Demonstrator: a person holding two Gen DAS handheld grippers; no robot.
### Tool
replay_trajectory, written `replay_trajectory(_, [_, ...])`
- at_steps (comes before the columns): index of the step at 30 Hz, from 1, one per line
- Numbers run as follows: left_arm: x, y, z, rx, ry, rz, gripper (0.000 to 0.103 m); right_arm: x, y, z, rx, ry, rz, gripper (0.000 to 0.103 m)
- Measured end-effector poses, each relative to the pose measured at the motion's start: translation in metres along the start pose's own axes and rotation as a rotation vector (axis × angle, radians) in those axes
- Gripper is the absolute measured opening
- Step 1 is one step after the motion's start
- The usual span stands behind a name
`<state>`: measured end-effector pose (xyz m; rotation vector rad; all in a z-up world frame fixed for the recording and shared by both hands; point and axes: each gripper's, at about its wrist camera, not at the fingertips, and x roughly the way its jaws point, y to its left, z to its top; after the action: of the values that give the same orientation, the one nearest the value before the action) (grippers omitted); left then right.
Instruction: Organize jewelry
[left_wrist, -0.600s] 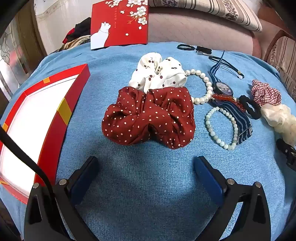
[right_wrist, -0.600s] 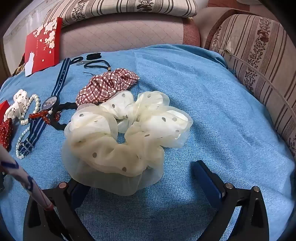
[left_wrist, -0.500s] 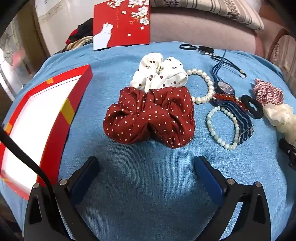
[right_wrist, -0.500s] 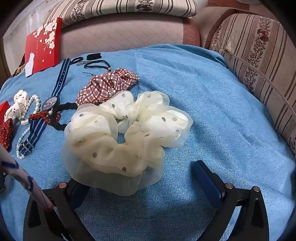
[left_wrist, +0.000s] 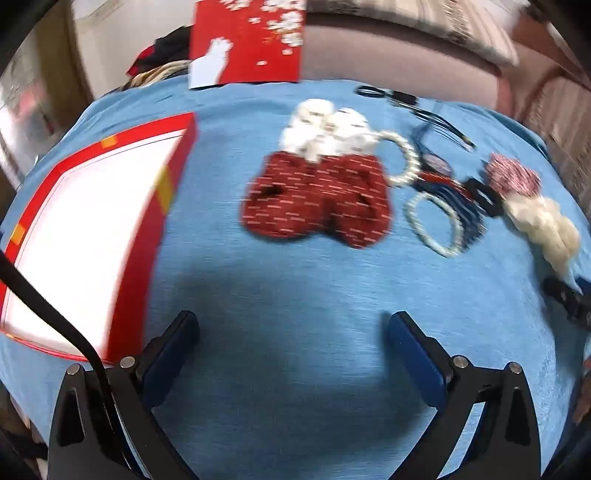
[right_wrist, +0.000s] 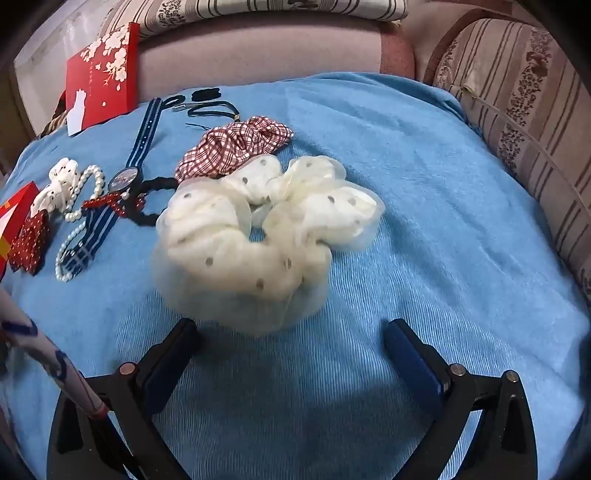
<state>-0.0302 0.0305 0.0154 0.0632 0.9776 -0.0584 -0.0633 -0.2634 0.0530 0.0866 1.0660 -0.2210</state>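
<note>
1. We are working over a blue cloth spread on what looks like a cushioned seat, not a worktop; everything to be sorted is lying on it.
2. We are judging the red box, open with a white inside, to be the place for the pieces; it is lying ahead and to the left of the left hand-held gripper, near its left finger.
3. We are keeping the right hand-held gripper spread wide and empty, with the cream dotted scrunchie just ahead of its fingertips, not between them.
4. We are keeping the left hand-held gripper wide apart too, holding nothing; the dark red dotted scrunchie is lying well ahead of it, touching the white dotted scrunchie beyond. This view is blurred, so finer detail is hard to tell.
5. We are reading this as the approach step: nothing is picked yet.
6. Smaller pieces are waiting ahead and left of the right hand-held gripper: the plaid scrunchie, the striped-band watch, and the pearl bracelet.
7. Next, in our judgement, we are needing to bring one hand-held gripper forward and down until a scrunchie is sitting between the fingers, then pinch the soft fabric.
</note>
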Motion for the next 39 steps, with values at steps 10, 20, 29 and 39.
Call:
replay_trajectory(10, [-0.024,0.062,0.006,-0.197,0.002,-0.032,0.101,-0.043,-0.008,-0.026,0.062,-0.089,-0.044,0.102])
replay_trajectory(20, [-0.123,0.05,-0.006,-0.214,-0.215,0.08,0.101,-0.107,0.012,-0.031,0.071,-0.196,-0.006,0.102])
replay_trajectory(29, [-0.166,0.058,-0.033,-0.263,-0.248,0.085,0.101,-0.184,0.03,0.002,0.051,-0.325,0.042,0.102])
replay_trajectory(39, [-0.158,0.036,-0.069,-0.19,-0.171,0.051,0.101,-0.217,0.055,-0.012,-0.014,-0.322,0.022,0.103])
